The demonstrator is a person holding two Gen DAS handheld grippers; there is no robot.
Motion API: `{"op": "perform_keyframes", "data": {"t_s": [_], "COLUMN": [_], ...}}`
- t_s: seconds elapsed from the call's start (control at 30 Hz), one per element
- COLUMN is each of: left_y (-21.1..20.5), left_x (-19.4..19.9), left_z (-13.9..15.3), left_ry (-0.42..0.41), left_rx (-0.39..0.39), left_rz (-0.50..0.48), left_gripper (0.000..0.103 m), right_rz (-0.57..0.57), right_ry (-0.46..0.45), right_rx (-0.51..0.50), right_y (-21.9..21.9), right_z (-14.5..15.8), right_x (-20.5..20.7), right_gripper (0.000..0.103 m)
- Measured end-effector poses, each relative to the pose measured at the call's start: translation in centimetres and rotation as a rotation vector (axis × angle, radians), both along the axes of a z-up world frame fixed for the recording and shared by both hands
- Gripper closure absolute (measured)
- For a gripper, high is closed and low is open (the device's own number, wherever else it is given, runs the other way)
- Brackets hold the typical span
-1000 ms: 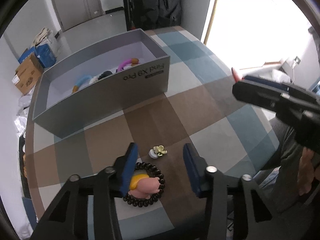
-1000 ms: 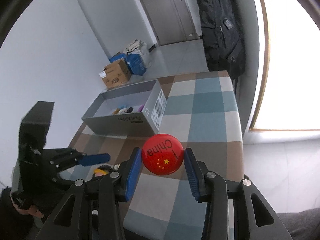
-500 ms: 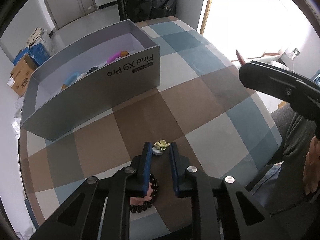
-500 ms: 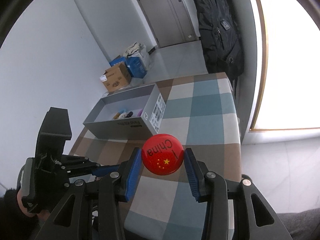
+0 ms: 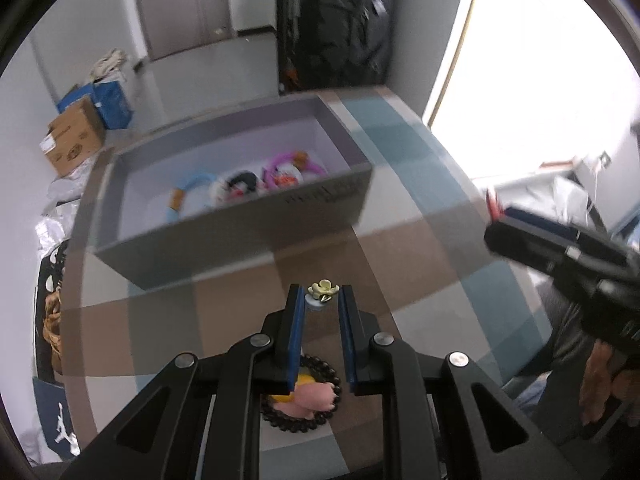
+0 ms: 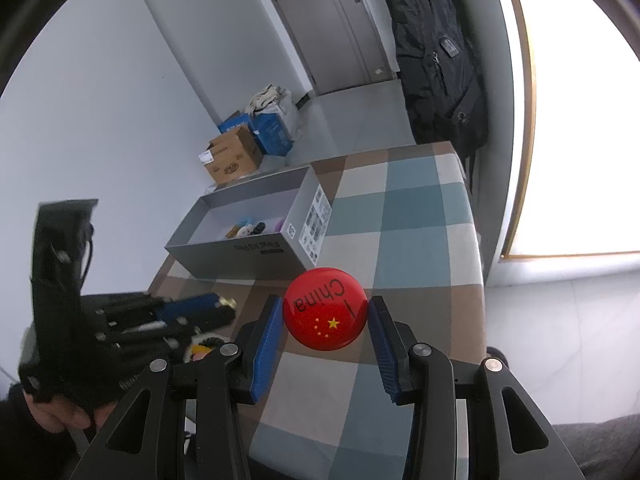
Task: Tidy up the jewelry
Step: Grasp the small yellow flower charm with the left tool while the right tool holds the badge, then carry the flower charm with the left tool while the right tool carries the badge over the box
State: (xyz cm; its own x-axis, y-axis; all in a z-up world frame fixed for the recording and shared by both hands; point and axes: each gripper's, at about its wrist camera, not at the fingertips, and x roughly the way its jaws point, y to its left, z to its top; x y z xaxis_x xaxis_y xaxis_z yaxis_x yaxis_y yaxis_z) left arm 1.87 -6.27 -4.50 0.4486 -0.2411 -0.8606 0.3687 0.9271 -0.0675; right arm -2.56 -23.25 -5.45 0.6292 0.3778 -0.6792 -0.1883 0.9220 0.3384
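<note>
Flower ring: small pale-yellow flower ring (image 5: 322,291) pinched at tips of left tongs (image 5: 320,300), above checked table (image 5: 420,248).
Right tongs (image 6: 326,312): clamped on round red badge (image 6: 325,308).
Done: several pieces in grey cardboard box (image 5: 240,236).
Left: ring, badge, black bead bracelet (image 5: 304,400).

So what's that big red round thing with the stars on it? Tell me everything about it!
The red badge is a round, shiny, domed button that looks like glossy metal or plastic. It has yellow stars, one big and some tiny, and black writing that reads "I China" upside down from the right wrist camera. The right gripper pinches it by its edges between two blue pads, so it is up in the air above the checked tablecloth, touching nothing else.
</note>
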Motion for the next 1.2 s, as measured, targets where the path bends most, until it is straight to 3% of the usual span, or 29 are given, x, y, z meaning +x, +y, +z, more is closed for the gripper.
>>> {"op": "perform_keyframes", "data": {"t_s": [0.3, 0.73, 0.97, 1.2], "left_y": [1.9, 5.2, 6.3, 7.3], "left_x": [1.0, 4.3, 7.2, 9.8], "left_z": [2.5, 4.3, 4.1, 2.7], "left_ry": [-0.062, -0.094, -0.094, -0.061], "left_rx": [-0.109, -0.248, -0.294, -0.314], "left_rz": [0.069, 0.150, 0.180, 0.199], "left_gripper": [0.091, 0.091, 0.091, 0.091], "right_rz": [0.009, 0.113, 0.182, 0.221], "right_ry": [-0.001, -0.088, -0.129, -0.113], "right_rx": [0.047, 0.021, 0.022, 0.025], "right_y": [0.8, 4.9, 6.5, 7.8], "right_z": [0.6, 4.9, 5.8, 4.5], "right_x": [1.1, 5.2, 8.7, 12.1], "right_gripper": [0.061, 0.061, 0.061, 0.061]}}
